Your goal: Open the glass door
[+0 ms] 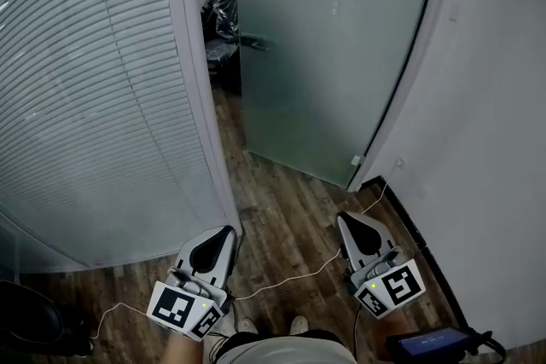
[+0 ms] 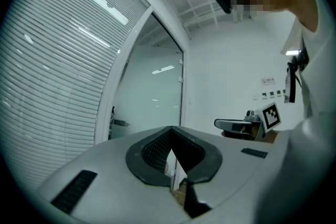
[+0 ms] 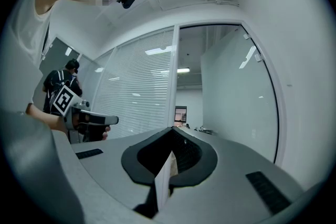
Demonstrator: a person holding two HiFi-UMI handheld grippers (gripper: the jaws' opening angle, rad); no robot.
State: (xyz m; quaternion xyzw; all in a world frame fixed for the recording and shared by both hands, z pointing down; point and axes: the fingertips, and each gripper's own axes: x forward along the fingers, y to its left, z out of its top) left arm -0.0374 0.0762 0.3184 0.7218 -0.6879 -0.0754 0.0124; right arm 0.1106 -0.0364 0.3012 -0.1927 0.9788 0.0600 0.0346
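The frosted glass door (image 1: pixel 333 55) stands ajar ahead of me, hinged at the right, with its metal handle (image 1: pixel 254 42) on the left edge beside a dark gap. It also shows in the left gripper view as the glass door (image 2: pixel 152 97) and in the right gripper view as the glass door (image 3: pixel 236 97). My left gripper (image 1: pixel 230 228) and right gripper (image 1: pixel 341 217) are held low over the wood floor, well short of the door and pointing toward it. Both are shut and hold nothing; the left gripper (image 2: pixel 171 129) and right gripper (image 3: pixel 172 129) show their jaws pressed together.
A glazed wall with white blinds (image 1: pixel 85 81) and a white frame post (image 1: pixel 200 98) line the left; a white wall (image 1: pixel 495 141) lines the right. A white cable (image 1: pixel 290 277) lies on the floor. Plastic-wrapped dark items (image 1: pixel 220 21) sit beyond the gap. A black device (image 1: pixel 431 343) lies at bottom right.
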